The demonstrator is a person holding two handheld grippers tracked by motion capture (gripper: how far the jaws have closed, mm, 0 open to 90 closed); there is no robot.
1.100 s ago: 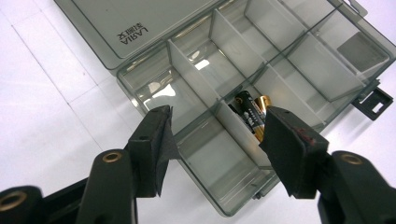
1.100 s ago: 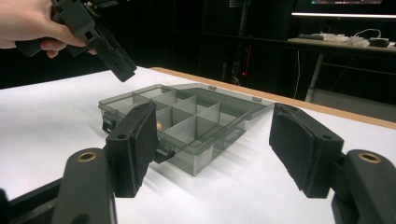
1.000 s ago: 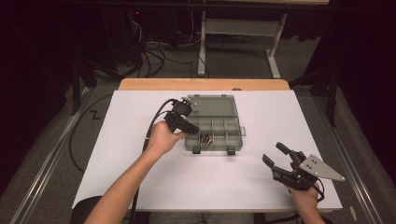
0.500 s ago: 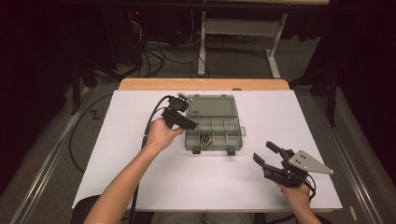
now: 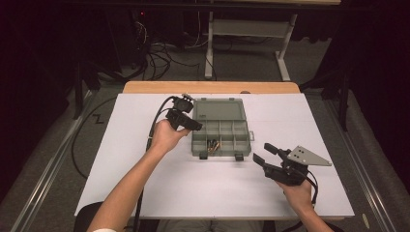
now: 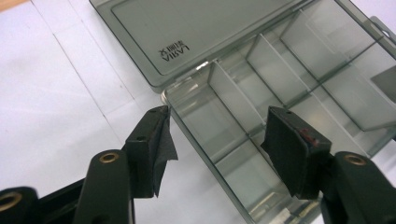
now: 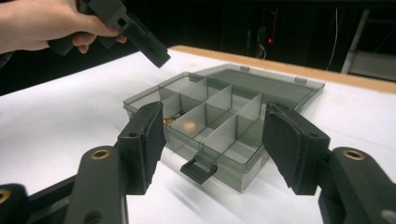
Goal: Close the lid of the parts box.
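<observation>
Right hand-held gripper [image 5: 261, 152] has advanced toward the organizer box [image 5: 221, 128], jaws just narrowing, nothing between; left hand-held gripper [image 5: 195, 125] open over its corner.

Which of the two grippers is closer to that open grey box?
Left. The left gripper hangs right at the box's left edge, jaws open over its corner. The right gripper sits off the box's near right corner, apart from it, its jaws open and just been closing.
</observation>
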